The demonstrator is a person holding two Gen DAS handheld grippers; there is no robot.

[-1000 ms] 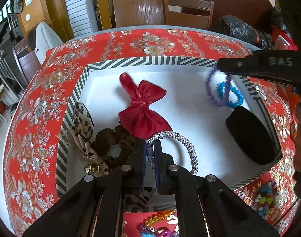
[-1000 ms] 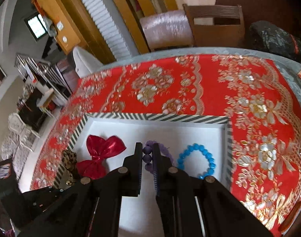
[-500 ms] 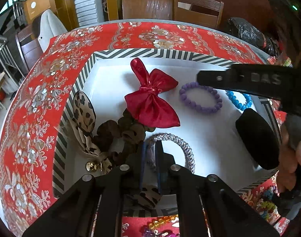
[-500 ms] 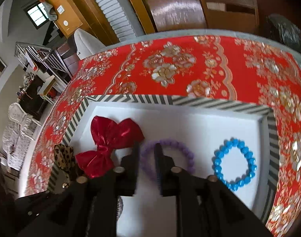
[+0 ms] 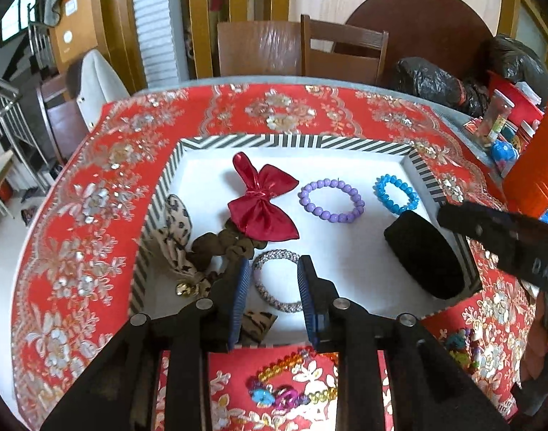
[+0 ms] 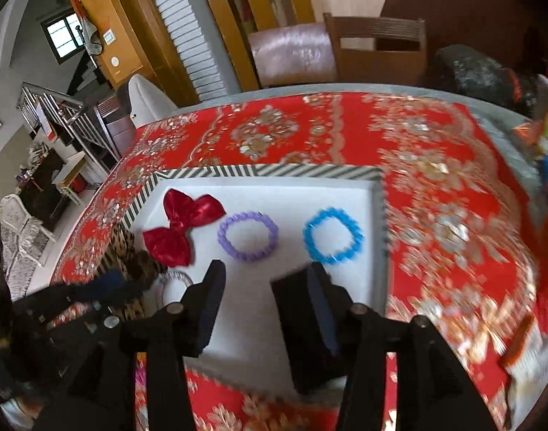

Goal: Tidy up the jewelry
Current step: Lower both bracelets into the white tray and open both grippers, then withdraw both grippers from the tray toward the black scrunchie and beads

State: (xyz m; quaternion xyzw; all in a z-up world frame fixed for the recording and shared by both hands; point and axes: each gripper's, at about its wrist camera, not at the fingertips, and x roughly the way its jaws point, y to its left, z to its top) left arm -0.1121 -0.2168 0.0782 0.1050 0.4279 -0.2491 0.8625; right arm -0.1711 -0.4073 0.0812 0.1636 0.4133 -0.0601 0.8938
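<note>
A white tray with a striped rim (image 5: 295, 140) (image 6: 274, 171) lies on the red cloth. In it are a red bow (image 5: 261, 203) (image 6: 180, 222), a purple bead bracelet (image 5: 330, 200) (image 6: 247, 230), a blue bead bracelet (image 5: 396, 194) (image 6: 333, 235), a silver bangle (image 5: 274, 282), a brown scrunchie (image 5: 220, 244), a leopard bow (image 5: 177, 226) and a black oval case (image 5: 423, 253). My left gripper (image 5: 274, 280) is open, its fingers either side of the silver bangle. My right gripper (image 6: 265, 283) is open and empty above the tray's near side.
Loose colourful bead pieces (image 5: 284, 388) lie on the cloth in front of the tray, more at the right (image 5: 457, 341). Bottles, a red box and an orange object (image 5: 536, 165) crowd the right edge. Chairs (image 5: 302, 50) stand behind the table.
My right gripper let go of the purple bracelet, which now lies beside the blue one, and drew back open. My left gripper opened off the silver bangle, which now lies flat.
</note>
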